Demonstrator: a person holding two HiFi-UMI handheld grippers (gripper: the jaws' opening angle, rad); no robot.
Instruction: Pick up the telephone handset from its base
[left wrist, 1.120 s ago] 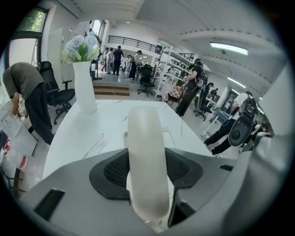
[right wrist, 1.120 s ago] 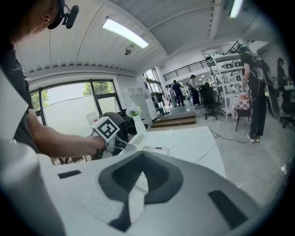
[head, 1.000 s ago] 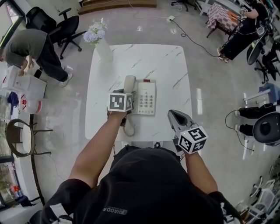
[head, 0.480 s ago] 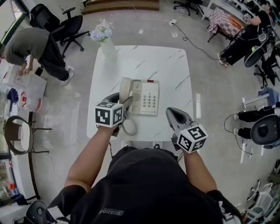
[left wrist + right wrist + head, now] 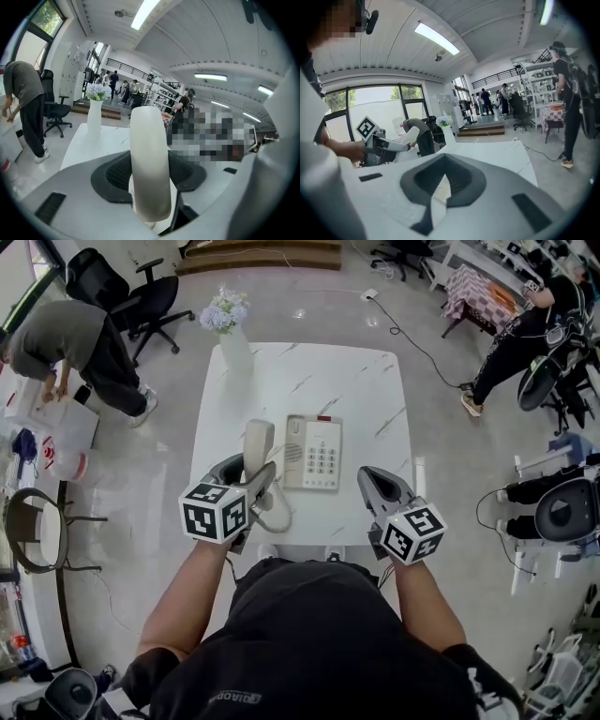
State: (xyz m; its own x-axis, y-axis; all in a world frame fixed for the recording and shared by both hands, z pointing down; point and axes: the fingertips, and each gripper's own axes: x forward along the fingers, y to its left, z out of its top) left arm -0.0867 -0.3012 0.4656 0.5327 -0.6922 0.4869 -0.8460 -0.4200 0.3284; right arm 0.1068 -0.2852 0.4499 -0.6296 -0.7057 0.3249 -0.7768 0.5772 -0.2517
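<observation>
The cream telephone base [image 5: 316, 453] with its keypad sits on the white marble table [image 5: 309, 371]. Its handset [image 5: 255, 444] is lifted off the cradle and stands tilted left of the base. My left gripper [image 5: 247, 472] is shut on the handset's lower half. The coiled cord [image 5: 273, 517] loops down from it near the table's front edge. In the left gripper view the handset [image 5: 147, 140] rises upright between the jaws of the left gripper [image 5: 150, 180]. My right gripper [image 5: 379, 486] hovers right of the base, shut and holding nothing; in its own view the right gripper [image 5: 444, 176] faces the lifted handset [image 5: 408, 136].
A white vase of flowers [image 5: 231, 334] stands at the table's far left corner. A person [image 5: 70, 338] bends over boxes at the left beside a black office chair [image 5: 127, 287]. More people and chairs are at the right [image 5: 525, 324]. A cable runs across the floor beyond the table.
My left gripper has drawn the handset up off the cradle, to the left and toward me, leaving the cradle bare. The right gripper has barely shifted.
</observation>
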